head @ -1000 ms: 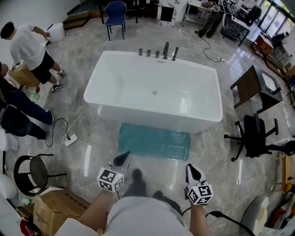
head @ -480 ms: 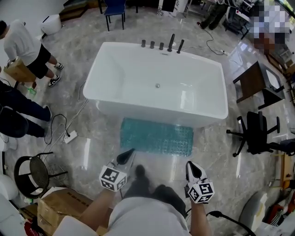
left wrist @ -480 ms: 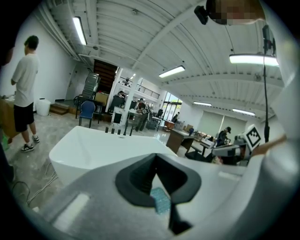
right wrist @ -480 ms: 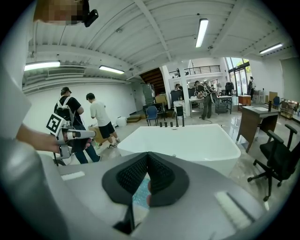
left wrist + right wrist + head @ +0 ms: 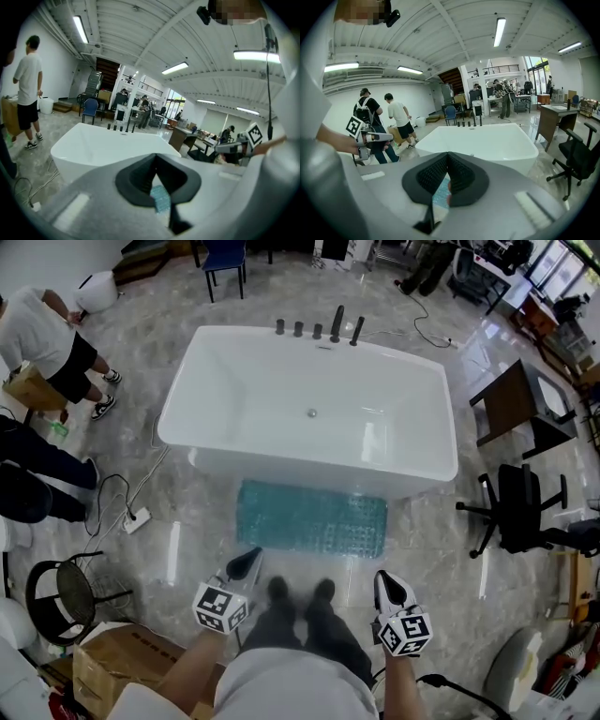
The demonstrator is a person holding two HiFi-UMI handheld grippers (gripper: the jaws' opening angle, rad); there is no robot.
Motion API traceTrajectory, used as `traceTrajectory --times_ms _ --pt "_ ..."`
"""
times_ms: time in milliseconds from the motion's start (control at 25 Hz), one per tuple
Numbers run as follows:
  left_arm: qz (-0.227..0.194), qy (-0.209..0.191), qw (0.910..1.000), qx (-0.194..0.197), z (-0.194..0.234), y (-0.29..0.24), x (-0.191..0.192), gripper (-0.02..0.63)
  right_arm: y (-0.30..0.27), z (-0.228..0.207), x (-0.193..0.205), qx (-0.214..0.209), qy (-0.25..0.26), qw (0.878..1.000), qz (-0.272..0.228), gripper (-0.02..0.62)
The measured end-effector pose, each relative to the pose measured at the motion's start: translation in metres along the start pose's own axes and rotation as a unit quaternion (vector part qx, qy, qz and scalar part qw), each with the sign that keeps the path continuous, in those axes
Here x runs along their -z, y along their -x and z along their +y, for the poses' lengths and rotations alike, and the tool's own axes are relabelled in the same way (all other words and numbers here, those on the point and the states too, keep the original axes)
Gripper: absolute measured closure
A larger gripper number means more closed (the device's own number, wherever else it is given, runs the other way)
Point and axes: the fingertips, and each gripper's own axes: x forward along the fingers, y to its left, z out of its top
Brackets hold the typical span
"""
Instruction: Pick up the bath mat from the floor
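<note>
Both pairs of jaws were clenched together with nothing between them. The left gripper [image 5: 247, 562] and the right gripper [image 5: 388, 587] hung above the floor, one on each side of the person's legs. Just ahead the teal bath mat [image 5: 311, 518] lay flat on the floor, untouched, seemingly against the white bathtub [image 5: 300, 474].

Bright, even light falls from ceiling strip lamps [image 5: 80, 28] and far windows [image 5: 536, 70]; the polished floor [image 5: 174, 554] throws back white streaks of glare. Both gripper views bulge strongly (fisheye, black at the corners), and whatever sits nearest the lens is soft
</note>
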Motion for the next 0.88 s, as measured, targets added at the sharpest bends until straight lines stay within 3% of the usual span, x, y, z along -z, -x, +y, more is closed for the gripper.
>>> traceTrajectory --times_ms 360,880 --pt "0.0 -0.014 0.9993 -0.035 -0.023 -0.035 0.003 0.603 -0.016 -0.051 0.004 -0.03 -0.004 1.0 0.006 0.591" --pt "0.022 -0.021 0.995 -0.096 0.034 -0.1 0.052 0.603 -0.099 -0.127 0.055 -0.032 0.002 0.999 0.034 0.591"
